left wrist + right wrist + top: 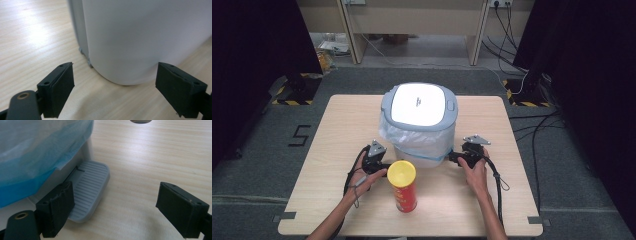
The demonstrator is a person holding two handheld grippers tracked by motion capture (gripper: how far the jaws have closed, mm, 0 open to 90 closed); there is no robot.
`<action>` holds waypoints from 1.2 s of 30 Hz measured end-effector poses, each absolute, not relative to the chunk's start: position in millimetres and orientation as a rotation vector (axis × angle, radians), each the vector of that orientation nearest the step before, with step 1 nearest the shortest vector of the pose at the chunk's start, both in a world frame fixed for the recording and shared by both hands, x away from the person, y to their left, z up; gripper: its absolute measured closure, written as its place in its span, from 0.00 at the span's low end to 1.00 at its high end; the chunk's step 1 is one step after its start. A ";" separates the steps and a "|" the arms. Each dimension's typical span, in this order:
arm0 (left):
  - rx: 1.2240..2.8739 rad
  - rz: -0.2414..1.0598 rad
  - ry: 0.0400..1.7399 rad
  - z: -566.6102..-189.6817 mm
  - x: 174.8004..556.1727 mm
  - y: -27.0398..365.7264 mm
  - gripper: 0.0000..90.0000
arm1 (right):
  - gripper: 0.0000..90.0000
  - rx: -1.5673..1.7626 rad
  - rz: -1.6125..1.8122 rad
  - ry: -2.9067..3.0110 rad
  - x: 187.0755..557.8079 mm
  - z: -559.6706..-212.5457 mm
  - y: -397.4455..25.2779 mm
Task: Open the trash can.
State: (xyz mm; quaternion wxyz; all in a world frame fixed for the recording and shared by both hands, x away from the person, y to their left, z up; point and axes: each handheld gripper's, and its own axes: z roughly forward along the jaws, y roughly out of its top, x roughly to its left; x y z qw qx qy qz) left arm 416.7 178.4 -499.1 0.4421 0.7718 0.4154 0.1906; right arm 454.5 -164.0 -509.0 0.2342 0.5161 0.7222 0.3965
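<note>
Right gripper point(116, 212) has its jaws spread wide and holds nothing; it sits low at the bin's point(419, 125) right base, with the ribbed grey pedal point(88, 192) just beside its near jaw. Left gripper point(115, 93) is likewise wide open and empty, facing the bin's white wall point(140, 37) close up, at the bin's left base. The bin stands mid-table point(337, 150), lid point(418, 103) down, a blue-tinted liner bag point(32, 152) hanging over its rim. A red can point(404, 186) with a yellow cap stands upright just in front of the bin, between the two hands. Judgement: the step in hand appears to be working the pedal to raise the lid; press squarely on the ribbed face, downward, and keep the jaw off the liner. Count: one bin, one pedal, one liner, one can, two grippers.
</note>
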 end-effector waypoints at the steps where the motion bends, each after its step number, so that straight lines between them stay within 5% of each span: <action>1: 1.910 0.475 1.039 -499.0 418.2 178.8 0.16 | 0.16 1.424 1.081 1.972 449.8 -508.8 -162.4; 10: 1.868 0.494 1.105 -501.2 433.8 183.6 0.17 | 0.16 1.469 1.095 1.977 421.1 -507.5 -157.9; 24: 1.858 0.493 1.130 -502.4 445.5 181.1 0.17 | 0.18 1.472 1.072 1.935 430.4 -505.2 -179.7; 36: 1.858 0.468 1.136 -510.0 453.7 172.8 0.19 | 0.18 1.461 1.088 1.924 390.5 -508.8 -163.2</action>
